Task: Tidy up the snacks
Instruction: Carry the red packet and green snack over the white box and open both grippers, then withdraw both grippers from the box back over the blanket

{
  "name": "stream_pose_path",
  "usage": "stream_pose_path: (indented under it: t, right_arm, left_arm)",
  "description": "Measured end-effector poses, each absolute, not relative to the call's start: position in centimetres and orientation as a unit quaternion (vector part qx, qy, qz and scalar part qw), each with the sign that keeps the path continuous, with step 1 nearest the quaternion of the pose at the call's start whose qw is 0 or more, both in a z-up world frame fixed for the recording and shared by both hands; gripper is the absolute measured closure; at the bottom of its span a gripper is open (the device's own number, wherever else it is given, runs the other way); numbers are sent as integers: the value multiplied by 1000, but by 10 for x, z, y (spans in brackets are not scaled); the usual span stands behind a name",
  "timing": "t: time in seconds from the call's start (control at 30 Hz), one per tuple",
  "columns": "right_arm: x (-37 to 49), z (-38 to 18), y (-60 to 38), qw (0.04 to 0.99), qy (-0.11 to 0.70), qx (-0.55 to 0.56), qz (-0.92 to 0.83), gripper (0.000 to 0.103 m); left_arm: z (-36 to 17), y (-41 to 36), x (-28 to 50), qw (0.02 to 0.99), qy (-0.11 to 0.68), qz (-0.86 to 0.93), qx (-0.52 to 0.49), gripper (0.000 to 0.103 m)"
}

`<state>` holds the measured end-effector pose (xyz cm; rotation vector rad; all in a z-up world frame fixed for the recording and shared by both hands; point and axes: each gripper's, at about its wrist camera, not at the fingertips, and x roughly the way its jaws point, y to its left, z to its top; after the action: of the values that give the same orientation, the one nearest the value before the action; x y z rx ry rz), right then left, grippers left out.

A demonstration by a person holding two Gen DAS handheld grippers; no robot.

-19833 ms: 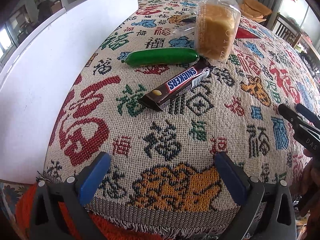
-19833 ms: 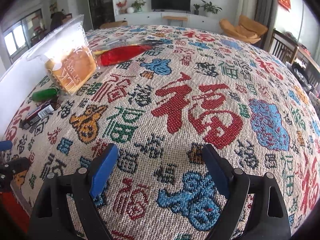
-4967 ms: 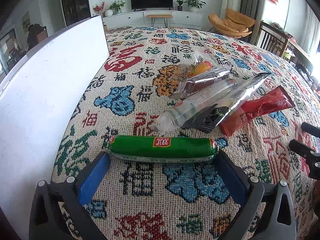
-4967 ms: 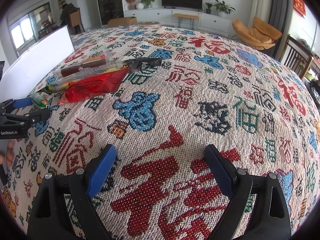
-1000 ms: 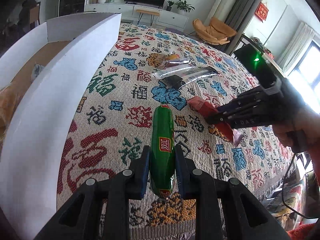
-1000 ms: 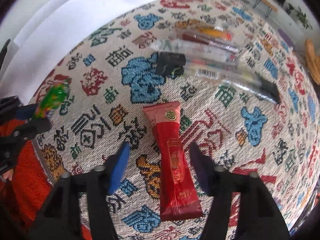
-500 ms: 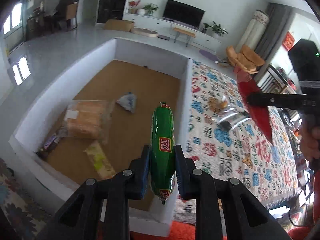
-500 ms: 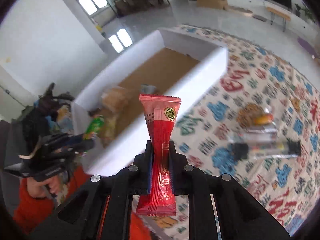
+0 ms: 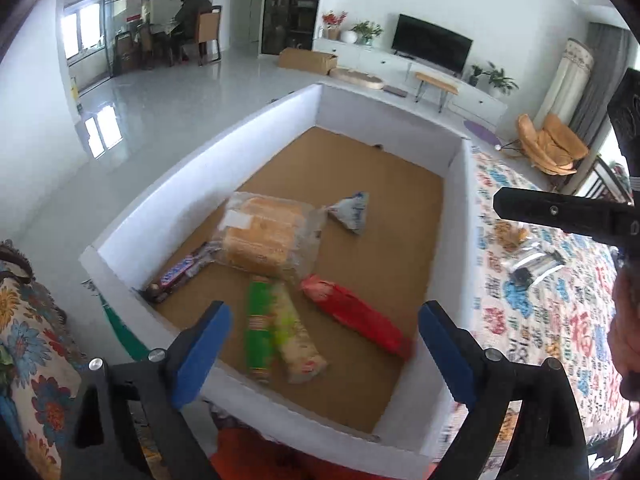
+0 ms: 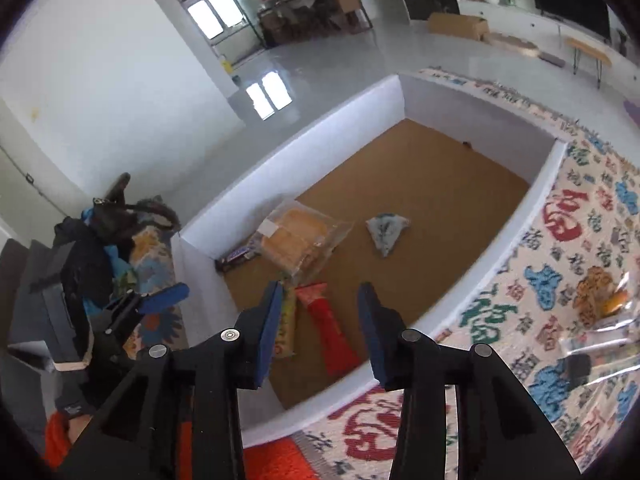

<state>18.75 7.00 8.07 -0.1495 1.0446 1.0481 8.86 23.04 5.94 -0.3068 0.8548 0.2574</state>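
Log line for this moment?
left gripper: opening, empty | right gripper: opening, empty | sausage, red packet: in box

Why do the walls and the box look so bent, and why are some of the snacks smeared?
Left wrist view: a fisheye lens bows the white box and darkens the corners; the green sausage and red packet are smeared, the bread bag sharper. Right wrist view: same curving; the red packet and clear wrappers on the tablecloth look soft, and window glare shines on the floor.
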Motion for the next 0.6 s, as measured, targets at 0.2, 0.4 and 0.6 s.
stream_pose_path:
  t: [0.2, 0.4, 0.6]
  right_arm:
    - [193, 70, -36, 804, 424, -115, 400, 39]
    - [200, -8, -180, 840, 462, -103, 265, 39]
    - [182, -60, -279, 856, 483, -76, 169, 39]
  left_arm:
    - [63, 132, 105, 905, 401, 6, -143, 5]
    - [8, 38, 142, 877, 460, -84, -110, 3]
    - [-43, -12, 181, 866, 489, -81, -58, 3]
